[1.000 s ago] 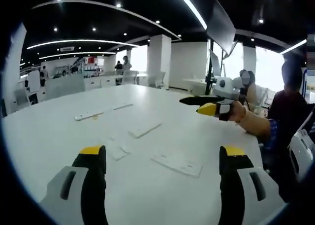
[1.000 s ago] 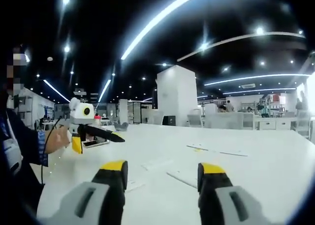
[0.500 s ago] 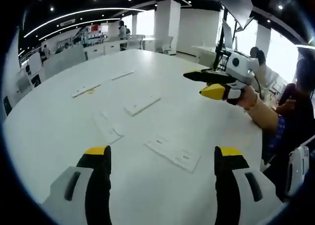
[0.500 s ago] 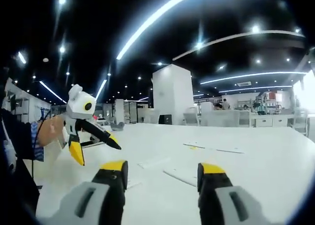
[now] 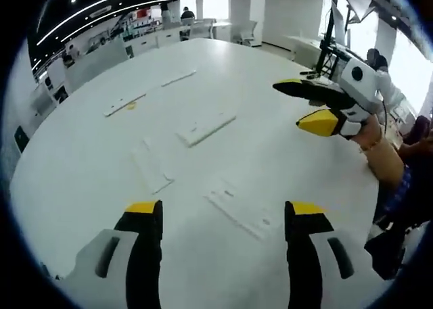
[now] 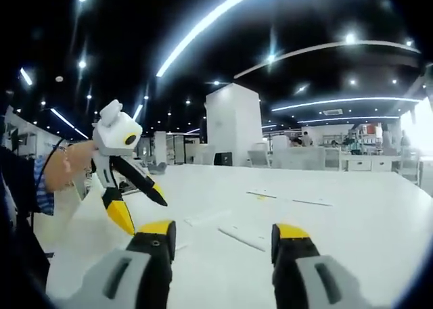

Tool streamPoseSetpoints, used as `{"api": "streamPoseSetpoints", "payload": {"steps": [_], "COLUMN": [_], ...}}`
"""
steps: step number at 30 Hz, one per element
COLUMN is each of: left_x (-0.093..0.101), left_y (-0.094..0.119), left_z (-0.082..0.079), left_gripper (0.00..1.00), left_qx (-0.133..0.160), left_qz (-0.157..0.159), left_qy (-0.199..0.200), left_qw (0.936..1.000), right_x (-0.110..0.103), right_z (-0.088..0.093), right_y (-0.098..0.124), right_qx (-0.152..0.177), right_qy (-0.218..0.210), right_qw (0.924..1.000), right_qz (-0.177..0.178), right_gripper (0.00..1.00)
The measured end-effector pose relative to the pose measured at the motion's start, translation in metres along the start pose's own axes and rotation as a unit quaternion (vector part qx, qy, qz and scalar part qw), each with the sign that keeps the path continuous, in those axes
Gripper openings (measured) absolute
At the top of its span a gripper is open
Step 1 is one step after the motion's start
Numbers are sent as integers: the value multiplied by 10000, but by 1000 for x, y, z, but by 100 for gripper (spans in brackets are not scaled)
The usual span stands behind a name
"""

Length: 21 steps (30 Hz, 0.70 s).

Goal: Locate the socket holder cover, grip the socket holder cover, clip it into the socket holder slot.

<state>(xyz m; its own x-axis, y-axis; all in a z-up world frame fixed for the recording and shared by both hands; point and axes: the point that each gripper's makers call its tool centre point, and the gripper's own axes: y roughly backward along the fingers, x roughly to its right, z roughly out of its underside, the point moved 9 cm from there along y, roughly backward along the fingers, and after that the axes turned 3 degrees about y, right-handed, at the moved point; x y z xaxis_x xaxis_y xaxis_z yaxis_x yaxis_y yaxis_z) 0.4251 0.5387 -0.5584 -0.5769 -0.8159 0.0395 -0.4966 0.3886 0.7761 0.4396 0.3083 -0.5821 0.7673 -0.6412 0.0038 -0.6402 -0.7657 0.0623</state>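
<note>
We hold both grippers above the white surface (image 5: 81, 160) with nothing in either. In the left gripper view, the left gripper (image 5: 223, 218) has its jaws set wide apart, and between them, just ahead, lies a flat white rectangular plate (image 5: 242, 211) with small markings on it, which we take to be either the socket holder cover or the holder itself; we cannot tell which from here. Farther out on the surface lie more flat white pieces: a narrow one (image 5: 152, 170) to the left, an oblong one (image 5: 205, 126) beyond it, and a long thin strip (image 5: 149, 92) with a small yellow bit near the far side. The right gripper (image 5: 318, 106) comes in from the right of that view, held in a hand (image 5: 379, 143) well above the surface, its jaws parted and empty. In the right gripper view, the right gripper's own jaws stand wide open too, and the left gripper (image 6: 132, 197) hangs at the left, tilted down toward the surface. As we judge it, the task is at its very start: we are locating the cover, with no grasp made and no piece touched. Left to do is the whole of it: settling which piece is the cover, closing on it, carrying it to the slot and clipping it in.
</note>
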Motion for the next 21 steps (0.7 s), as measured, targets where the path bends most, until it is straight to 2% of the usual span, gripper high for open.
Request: {"api": "streamPoseSetpoints", "payload": {"steps": [3,8,11,16,21], "left_x": [6,13,17,21,26], "left_y": [-6,-15,-21,-29,-29], "left_z": [-1,-7,-6,-7,-1], "left_gripper": [71,68,67,65,58], "left_qx": [-453,-782,-1289,-1594,-2090], "left_qz": [-139,-330,-360,-499,-629], "left_qy": [-1,-76,-135,-96,79], "left_qw": [9989,9964,9909,9859,9759], "right_x": [2,7,10,9,6], "right_z": [1,3,4,3,3], "right_y": [0,2,2,0,-3], "right_qx": [-27,-74,-95,-108,-130], "right_qy": [10,-46,-88,-78,-26], "right_qw": [10000,9998,9995,9994,9995], "right_qz": [55,197,284,320,293], "right_gripper": [58,58,58,58,58]}}
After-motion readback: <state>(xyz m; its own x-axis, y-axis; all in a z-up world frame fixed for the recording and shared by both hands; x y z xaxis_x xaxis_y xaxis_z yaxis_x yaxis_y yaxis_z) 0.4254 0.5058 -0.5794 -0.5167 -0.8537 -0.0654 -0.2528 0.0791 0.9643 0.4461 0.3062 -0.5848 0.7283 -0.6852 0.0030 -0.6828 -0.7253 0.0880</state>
